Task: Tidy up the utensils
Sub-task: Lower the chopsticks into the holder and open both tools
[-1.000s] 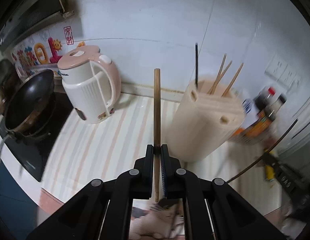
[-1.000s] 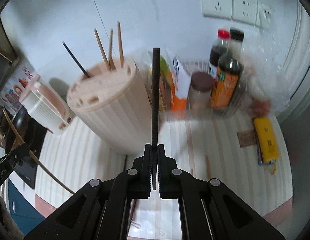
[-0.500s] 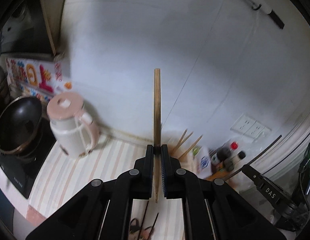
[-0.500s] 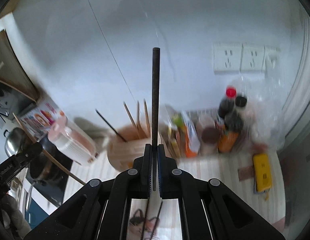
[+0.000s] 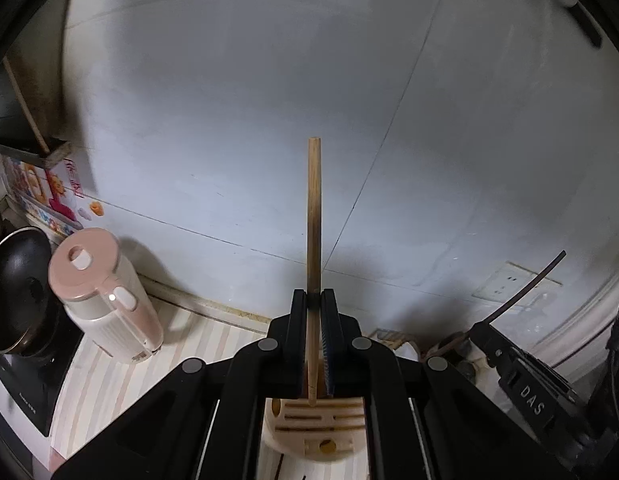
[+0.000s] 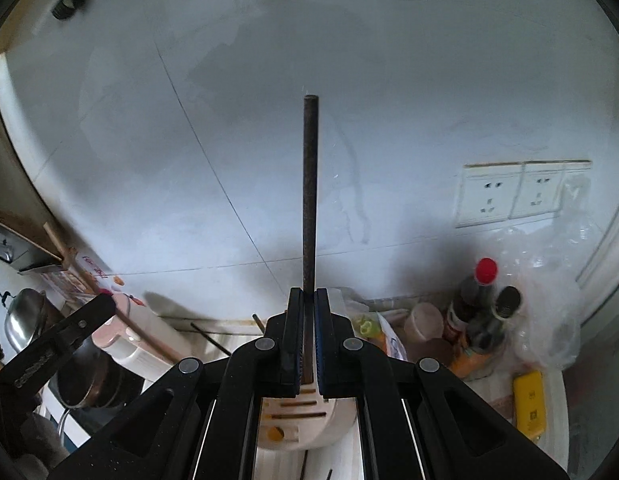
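My left gripper point(image 5: 313, 300) is shut on a wooden chopstick point(image 5: 313, 216) that stands upright above the beige slotted utensil holder point(image 5: 321, 424), seen between the fingers below. My right gripper point(image 6: 308, 300) is shut on a dark chopstick point(image 6: 309, 196), also upright, above the same holder point(image 6: 301, 416). Each gripper shows at the edge of the other's view: the right one point(image 5: 521, 384) with its dark stick, the left one point(image 6: 49, 348) with its wooden stick.
A pink kettle point(image 5: 105, 300) and a black pan point(image 5: 17, 288) on a cooktop stand at the left. Sauce bottles point(image 6: 481, 312), food packets, a plastic bag and a yellow object point(image 6: 529, 404) crowd the right. The white wall with sockets point(image 6: 517, 196) is close ahead.
Both grippers have risen and moved over the holder, which now lies beneath the fingers. The view has tilted up to the wall. Both chopsticks stay gripped.
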Demonstrator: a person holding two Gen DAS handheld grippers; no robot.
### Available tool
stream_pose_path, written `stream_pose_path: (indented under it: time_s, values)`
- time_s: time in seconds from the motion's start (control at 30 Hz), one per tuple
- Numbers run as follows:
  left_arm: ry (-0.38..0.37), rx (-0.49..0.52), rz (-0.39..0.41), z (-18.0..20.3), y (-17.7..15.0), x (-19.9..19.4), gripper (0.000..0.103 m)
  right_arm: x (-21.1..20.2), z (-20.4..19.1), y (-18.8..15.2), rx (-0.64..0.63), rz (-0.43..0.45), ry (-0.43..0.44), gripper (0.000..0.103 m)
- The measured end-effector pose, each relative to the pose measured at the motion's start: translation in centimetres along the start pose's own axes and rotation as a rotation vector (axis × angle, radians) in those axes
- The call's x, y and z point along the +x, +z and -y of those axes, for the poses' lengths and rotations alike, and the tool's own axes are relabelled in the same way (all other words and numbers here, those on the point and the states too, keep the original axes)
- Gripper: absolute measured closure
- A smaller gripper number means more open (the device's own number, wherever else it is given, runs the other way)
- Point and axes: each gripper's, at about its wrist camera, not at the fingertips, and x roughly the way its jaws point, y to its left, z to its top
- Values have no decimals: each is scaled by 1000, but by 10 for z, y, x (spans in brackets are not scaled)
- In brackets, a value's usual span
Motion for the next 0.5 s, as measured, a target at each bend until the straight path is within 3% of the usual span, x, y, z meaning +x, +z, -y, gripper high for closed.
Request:
stream_pose_path:
  time_s: [0.33, 0.5]
  values:
    - [26, 72, -110, 1, -15, 60, 99, 57, -4, -10, -16, -102, 11, 98]
    - [-26, 66, -188, -4, -22, 62, 94, 73, -5, -22, -35, -198, 35, 97]
